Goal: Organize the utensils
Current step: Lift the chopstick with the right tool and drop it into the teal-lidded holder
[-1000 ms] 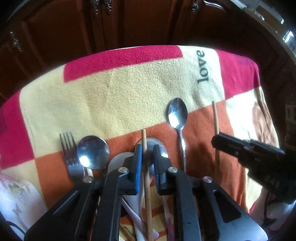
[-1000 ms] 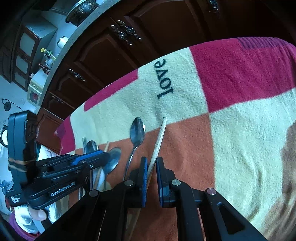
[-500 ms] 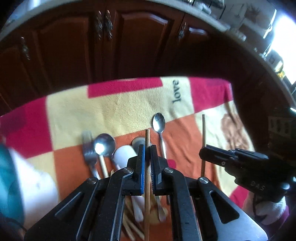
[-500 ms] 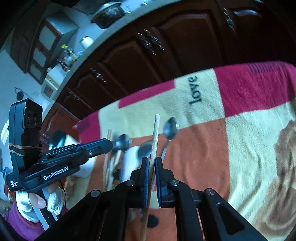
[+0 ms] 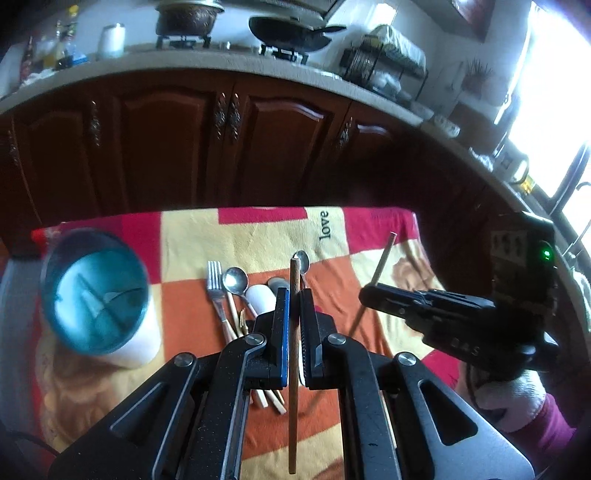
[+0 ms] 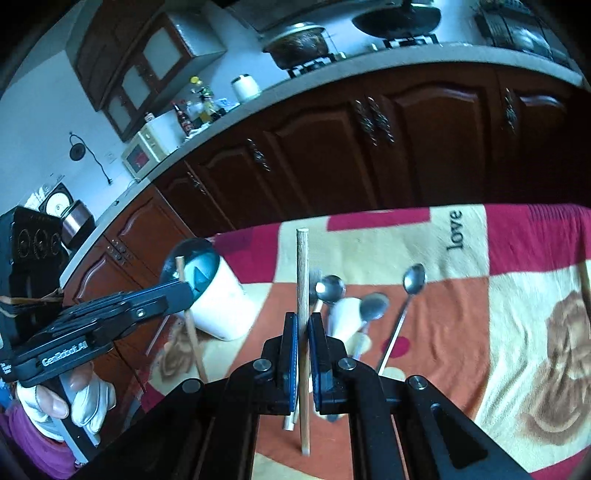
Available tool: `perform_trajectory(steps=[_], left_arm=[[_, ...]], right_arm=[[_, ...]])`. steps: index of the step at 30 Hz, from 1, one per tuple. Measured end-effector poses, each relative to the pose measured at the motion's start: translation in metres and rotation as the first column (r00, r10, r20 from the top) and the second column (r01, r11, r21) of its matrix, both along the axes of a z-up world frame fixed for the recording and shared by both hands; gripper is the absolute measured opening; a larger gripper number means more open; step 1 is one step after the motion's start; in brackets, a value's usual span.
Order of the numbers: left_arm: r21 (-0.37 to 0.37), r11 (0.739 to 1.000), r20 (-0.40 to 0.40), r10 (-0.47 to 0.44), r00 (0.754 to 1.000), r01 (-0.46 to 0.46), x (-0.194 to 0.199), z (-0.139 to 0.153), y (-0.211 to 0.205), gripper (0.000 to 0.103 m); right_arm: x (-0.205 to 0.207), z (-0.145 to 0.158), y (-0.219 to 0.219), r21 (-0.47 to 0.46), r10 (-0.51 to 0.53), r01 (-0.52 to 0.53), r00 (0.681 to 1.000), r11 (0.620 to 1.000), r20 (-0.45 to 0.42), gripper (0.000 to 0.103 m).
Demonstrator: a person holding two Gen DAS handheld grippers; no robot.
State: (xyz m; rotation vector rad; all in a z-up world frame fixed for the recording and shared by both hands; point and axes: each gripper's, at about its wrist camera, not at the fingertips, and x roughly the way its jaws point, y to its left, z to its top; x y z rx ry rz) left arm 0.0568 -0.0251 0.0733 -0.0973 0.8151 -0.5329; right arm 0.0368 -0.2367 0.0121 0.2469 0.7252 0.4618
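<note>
Both chopsticks have risen off the blanket (image 5: 258, 236), each hand-held gripper (image 5: 292, 302) (image 6: 303, 325) clenched on one, tips pointing away.

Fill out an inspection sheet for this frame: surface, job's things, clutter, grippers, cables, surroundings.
Surface: checked blanket printed "love".
Job's things: fork, spoons and a white ladle lying loose; blue-rimmed white cup tilted at left.
Clutter: nothing seen.
Grippers: left gripper shut on a chopstick; right gripper shut on a second chopstick, both lifted clear.
Cables: nothing seen on the blanket.
Surroundings: dark wood cabinets, counter with pots.
</note>
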Motion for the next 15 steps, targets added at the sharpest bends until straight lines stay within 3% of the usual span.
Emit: perform_trajectory(steps=[8,15], left_arm=[[-0.007,0.998,0.053,0.057,0.997,-0.057,-0.013,0.031,0.038,0.004],[-0.027,0.989,0.125,0.145,0.981,-0.143,0.001,0.071,0.083,0.004]], right_arm=[[-0.002,0.045,0.037,-0.036,0.044,-0.041,0.995,0.999,0.085,0.006],[0.008,0.097,0.076,-0.037,0.1,-0.095,0.979,0.995,0.175,0.006]])
